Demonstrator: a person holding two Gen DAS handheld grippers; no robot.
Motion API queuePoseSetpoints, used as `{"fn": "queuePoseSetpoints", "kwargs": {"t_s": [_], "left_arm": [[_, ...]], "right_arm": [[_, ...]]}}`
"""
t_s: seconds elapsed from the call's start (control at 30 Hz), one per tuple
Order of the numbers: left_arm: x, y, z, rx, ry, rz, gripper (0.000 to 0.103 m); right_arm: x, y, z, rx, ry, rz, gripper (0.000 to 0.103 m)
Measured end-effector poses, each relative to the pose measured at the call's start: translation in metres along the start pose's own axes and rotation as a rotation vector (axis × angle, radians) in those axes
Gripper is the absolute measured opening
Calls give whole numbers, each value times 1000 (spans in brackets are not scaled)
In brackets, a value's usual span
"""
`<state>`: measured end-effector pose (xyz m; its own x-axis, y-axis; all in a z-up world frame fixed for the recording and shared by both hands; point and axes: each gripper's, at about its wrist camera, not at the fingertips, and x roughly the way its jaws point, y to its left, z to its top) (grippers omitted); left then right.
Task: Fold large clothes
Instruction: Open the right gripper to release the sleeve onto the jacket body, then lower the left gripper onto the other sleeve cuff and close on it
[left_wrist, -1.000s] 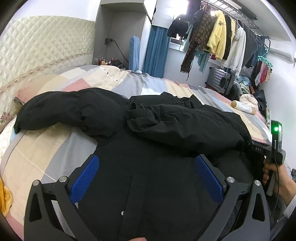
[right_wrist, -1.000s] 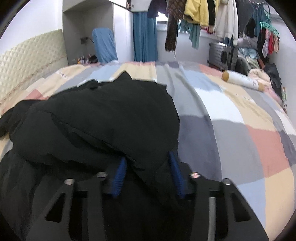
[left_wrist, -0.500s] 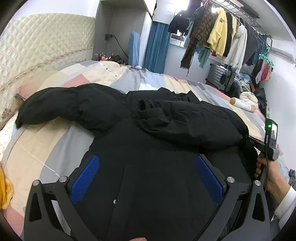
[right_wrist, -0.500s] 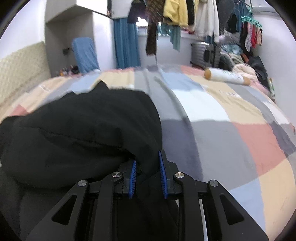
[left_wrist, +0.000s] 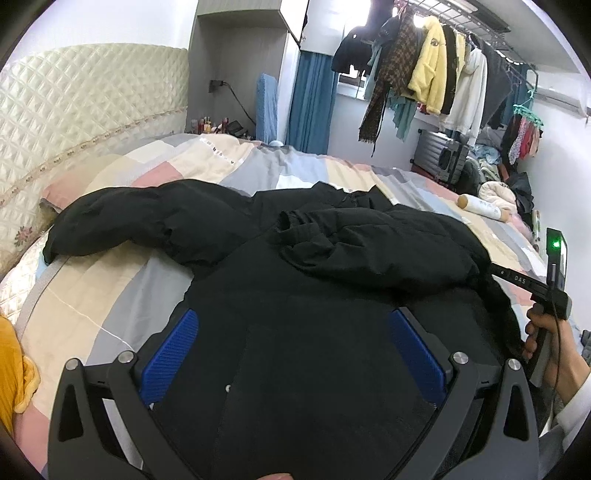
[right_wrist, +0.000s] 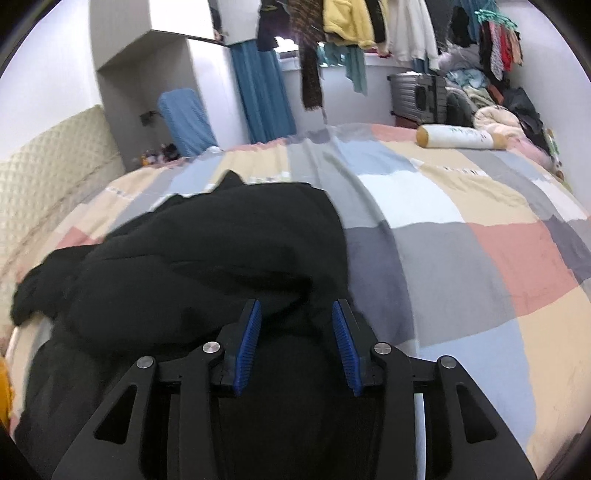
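Note:
A large black padded jacket (left_wrist: 295, 295) lies on the patchwork bed cover (left_wrist: 110, 288). One sleeve (left_wrist: 129, 218) stretches out to the left; the other sleeve (left_wrist: 369, 251) is folded across the body. My left gripper (left_wrist: 291, 350) hovers open and wide over the jacket's lower body, holding nothing. My right gripper (right_wrist: 297, 332) sits at the jacket's right edge with its jaws opening. Black fabric (right_wrist: 221, 266) lies loosely between the blue pads (right_wrist: 249, 332), which do not press on it. In the left wrist view, a hand (left_wrist: 546, 339) holds the right gripper's body (left_wrist: 524, 282).
A white cylindrical bolster (right_wrist: 458, 137) lies at the bed's far right. The quilted headboard (left_wrist: 74, 103) runs along the left. A yellow garment (left_wrist: 11, 369) sits at the left edge. Hanging clothes (left_wrist: 432, 74) and a suitcase (right_wrist: 417, 92) stand beyond the bed.
The right jaws pinched the jacket's edge half a second ago and now stand wider apart. Both grippers have drawn back and risen a little from the jacket.

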<state>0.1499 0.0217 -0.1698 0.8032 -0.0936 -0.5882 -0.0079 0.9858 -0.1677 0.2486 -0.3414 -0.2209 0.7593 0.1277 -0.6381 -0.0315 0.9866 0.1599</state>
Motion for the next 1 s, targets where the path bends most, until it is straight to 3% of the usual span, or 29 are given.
{"fn": "queuePoseSetpoints", "kwargs": {"t_s": [0.17, 0.6, 0.87, 1.0], "left_arm": [[-12, -5, -6, 9, -9, -9, 103], [-16, -17, -15, 34, 2, -14, 103], [-10, -17, -17, 32, 12, 7, 103], [-3, -12, -16, 23, 8, 27, 103]], "right_arm": [[-43, 25, -7, -12, -50, 62, 38], [-131, 84, -64, -104, -115, 181, 38], [-166, 103, -101, -139, -152, 222, 38], [-172, 108, -102, -169, -191, 239, 41]]}}
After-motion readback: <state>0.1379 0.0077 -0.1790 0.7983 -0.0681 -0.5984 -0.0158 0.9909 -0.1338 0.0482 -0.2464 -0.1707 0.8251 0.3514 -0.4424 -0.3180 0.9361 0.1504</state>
